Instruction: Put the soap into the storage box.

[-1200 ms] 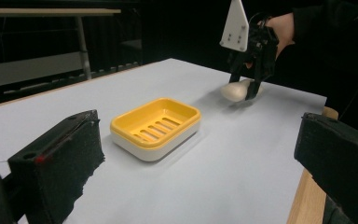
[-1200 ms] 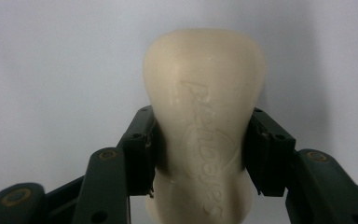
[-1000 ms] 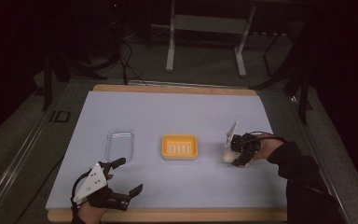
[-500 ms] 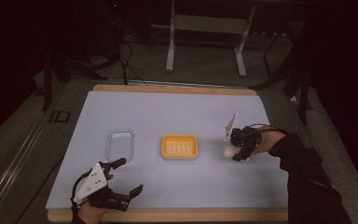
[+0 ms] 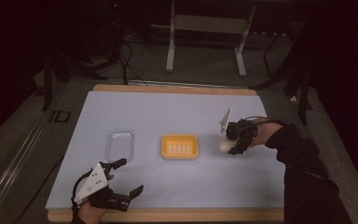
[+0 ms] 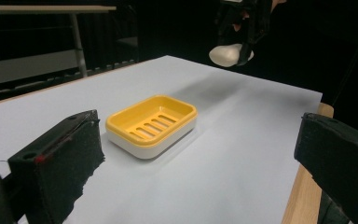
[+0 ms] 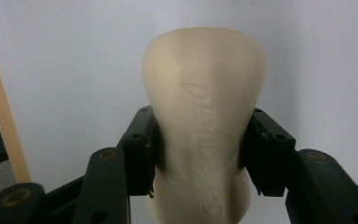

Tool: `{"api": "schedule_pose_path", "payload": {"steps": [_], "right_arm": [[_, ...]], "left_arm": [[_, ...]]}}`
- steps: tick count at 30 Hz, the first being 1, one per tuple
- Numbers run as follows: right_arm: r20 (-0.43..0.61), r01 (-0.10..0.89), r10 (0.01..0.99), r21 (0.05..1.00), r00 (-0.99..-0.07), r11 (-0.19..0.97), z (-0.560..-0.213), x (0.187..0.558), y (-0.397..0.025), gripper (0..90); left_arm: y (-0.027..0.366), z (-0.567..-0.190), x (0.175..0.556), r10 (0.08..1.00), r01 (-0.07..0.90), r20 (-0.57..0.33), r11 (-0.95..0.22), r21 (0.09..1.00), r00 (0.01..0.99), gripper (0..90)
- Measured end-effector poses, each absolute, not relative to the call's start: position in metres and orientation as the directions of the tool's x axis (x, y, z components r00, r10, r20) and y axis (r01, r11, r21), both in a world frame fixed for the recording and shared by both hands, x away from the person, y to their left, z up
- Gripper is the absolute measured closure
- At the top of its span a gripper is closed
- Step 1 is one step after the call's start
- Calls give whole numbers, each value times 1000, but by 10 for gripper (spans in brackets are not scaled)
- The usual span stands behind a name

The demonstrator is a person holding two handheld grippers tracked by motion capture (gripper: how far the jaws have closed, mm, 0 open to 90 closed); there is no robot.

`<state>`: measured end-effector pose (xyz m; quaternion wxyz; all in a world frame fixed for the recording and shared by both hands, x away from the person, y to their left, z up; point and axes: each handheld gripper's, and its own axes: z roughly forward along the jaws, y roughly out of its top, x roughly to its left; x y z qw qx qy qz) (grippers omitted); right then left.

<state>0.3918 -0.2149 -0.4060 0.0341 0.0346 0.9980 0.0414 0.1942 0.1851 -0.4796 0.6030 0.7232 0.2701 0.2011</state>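
Note:
A cream soap bar (image 7: 205, 93) with embossed lettering sits between my right gripper's (image 7: 204, 149) two jaws, which are shut on its sides. In the high view the right gripper (image 5: 233, 142) holds the soap bar (image 5: 223, 145) just right of a yellow slotted soap dish (image 5: 180, 146) at the table's middle. The left gripper view shows the soap bar (image 6: 228, 53) hanging in the air beyond the soap dish (image 6: 151, 123). My left gripper (image 5: 128, 177) rests near the front left edge, jaws wide apart with nothing between them.
A clear plastic tray (image 5: 120, 143) lies left of the soap dish. The pale blue mat (image 5: 168, 112) covers the wooden table, whose front edge (image 5: 177, 215) lies just behind my left hand. Metal table legs stand on the dark floor beyond.
My right gripper has shifted a little to the left and away from me with the soap in it. The left gripper has stayed where it was.

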Motion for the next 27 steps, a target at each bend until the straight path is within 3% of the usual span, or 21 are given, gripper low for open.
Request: {"api": "schedule_pose_path", "payload": {"steps": [7, 27], "right_arm": [[-101, -6, 3, 86, -995, 996, -402, 394, -204, 498], [-75, -72, -62, 149, -995, 986, -398, 402, -164, 498]], "left_arm": [[185, -480, 194, 631, 149, -35, -129, 980, 775, 11], [187, -480, 191, 635, 146, -29, -133, 980, 772, 11]]}}
